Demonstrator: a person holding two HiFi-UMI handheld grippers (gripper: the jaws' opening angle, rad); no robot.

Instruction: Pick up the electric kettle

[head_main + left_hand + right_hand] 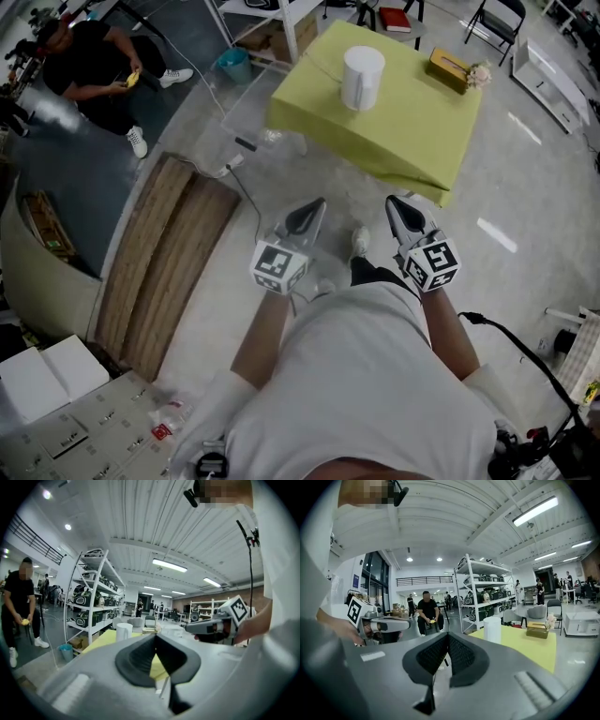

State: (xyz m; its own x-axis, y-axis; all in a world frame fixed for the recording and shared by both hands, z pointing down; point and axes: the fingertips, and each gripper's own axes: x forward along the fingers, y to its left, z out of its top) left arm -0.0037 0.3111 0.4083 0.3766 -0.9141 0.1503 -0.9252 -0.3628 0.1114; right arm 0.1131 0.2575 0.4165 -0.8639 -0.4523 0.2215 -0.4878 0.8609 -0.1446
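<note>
The electric kettle [361, 77] stands upright near the middle of the yellow-green desk [412, 141], with a tissue box [448, 67] well apart at the far corner. My left gripper [312, 206] and right gripper [397, 205] hang well short of the desk, the fingers of each pressed together on nothing. I reckon I should close in first, spread my fingers before arriving, then grip squarely to keep the kettle upright.

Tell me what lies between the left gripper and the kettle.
In the head view, only bare floor and the draped near edge of the yellow-green tablecloth separate the left gripper from the kettle.
</note>
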